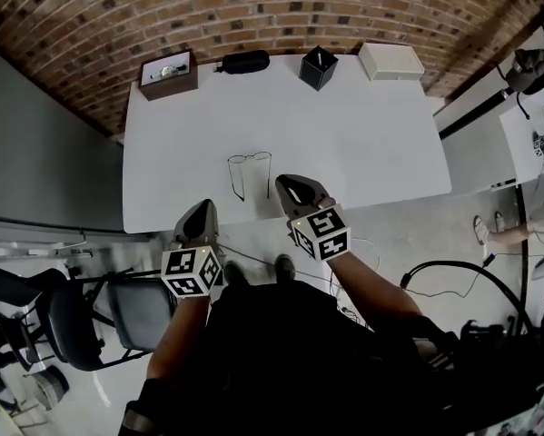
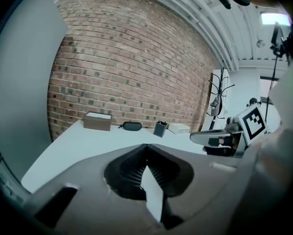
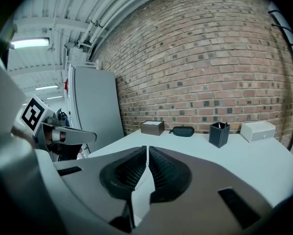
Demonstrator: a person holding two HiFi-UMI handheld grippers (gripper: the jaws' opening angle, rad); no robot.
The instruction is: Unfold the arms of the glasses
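At the near edge of the white table (image 1: 362, 134), the glasses (image 1: 251, 158) lie flat on the surface. The lenses face the far side. Both arms stand out from the frame and run back toward the person, roughly parallel to each other.

Left gripper (image 1: 205, 206): clenched. Its view shows the ribbed pads meeting at the tips with nothing between them. It sits over the table's near edge, left of the glasses and clear of them.

Right gripper (image 1: 286, 183): clenched and empty. Its view shows the pads drawn together with only a thin slit between them. It sits just right of the end of the nearer arm and does not touch it.

Each gripper carries its marker cube on the side toward the person. Both grippers are held above the table top and point across it toward the brick wall (image 3: 219, 58), with the glasses between them and slightly ahead.

Items along the far edge, left to right in the head view:
- brown box (image 1: 168, 74)
- black case (image 1: 242, 62)
- black pen holder (image 1: 318, 67)
- white box (image 1: 390, 61)

All four are well apart from the glasses. A dark chair (image 1: 72, 316) stands on the floor left of the person.
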